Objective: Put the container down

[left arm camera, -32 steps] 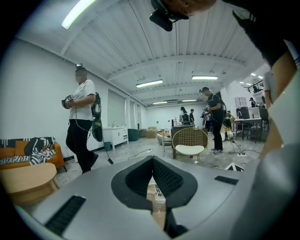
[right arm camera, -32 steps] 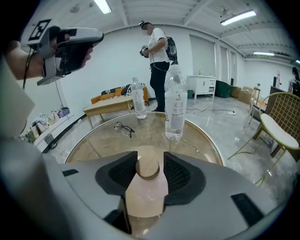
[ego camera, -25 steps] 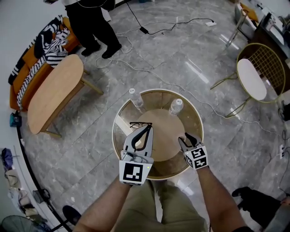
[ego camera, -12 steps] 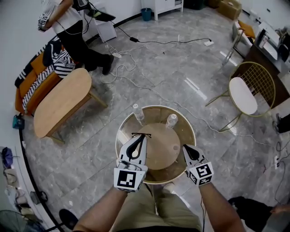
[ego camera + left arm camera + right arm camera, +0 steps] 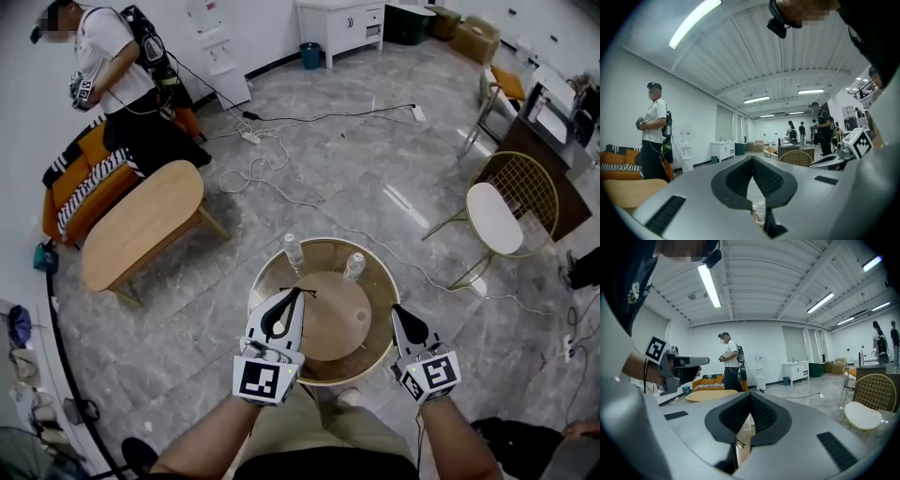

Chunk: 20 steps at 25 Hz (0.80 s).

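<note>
Standing upright on the far side of the round table (image 5: 333,319) are two bottles, the left bottle (image 5: 293,251) and the right bottle (image 5: 354,265), set apart from each other and touched by neither tool. The left gripper (image 5: 295,293) is held over the table's near left part, pointing toward the left bottle but short of it. In its own view the left gripper (image 5: 752,158) has its tips pressed together with nothing between them, and a bottle (image 5: 760,212) shows beyond through the gap lower down. The right gripper (image 5: 397,309) is at the table's near right edge, well apart from the right bottle. Its own view shows the right gripper (image 5: 750,394) closed tip to tip and empty. Off to the left stand an oval table (image 5: 141,225) and a person (image 5: 117,84), and to the right a wire chair (image 5: 511,202).
</note>
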Tool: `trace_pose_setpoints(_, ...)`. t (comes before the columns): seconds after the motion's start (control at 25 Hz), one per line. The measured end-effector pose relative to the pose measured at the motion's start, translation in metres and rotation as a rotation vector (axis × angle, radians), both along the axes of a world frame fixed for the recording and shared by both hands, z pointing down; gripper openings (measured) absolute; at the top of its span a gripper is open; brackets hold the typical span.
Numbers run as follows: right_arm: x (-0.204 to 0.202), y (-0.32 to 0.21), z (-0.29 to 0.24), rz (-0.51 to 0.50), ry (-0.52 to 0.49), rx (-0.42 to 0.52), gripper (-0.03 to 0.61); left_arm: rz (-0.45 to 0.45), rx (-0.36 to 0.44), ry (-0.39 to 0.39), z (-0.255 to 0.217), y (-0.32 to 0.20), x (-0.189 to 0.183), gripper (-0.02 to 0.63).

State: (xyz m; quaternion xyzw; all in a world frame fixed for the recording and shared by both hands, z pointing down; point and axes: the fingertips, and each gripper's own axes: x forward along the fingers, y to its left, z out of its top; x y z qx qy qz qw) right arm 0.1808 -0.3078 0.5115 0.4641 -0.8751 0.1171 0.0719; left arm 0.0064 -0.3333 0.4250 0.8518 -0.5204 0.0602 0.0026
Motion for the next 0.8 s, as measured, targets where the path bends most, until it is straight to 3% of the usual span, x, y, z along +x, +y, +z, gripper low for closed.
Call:
trace_pose_setpoints(0.2,0.003,0.012,-0.049,0.002,-0.007,0.045,0.014,-0.04,-0.011,-0.026,-0.029,0.007,-0.006,0.015)
trace_pose_setpoints(0.52,0.016,0.015,-0.11,0.073,-0.042,0.088,0.014,0.01,0.087,0.015,-0.086,0.016,0.012,0.015)
trace_pose_setpoints(0.8,0.026,0.024,-0.147,0.081,-0.039,0.129,0.012,-0.001,0.089,-0.034,-0.109,0.023,0.016,0.015)
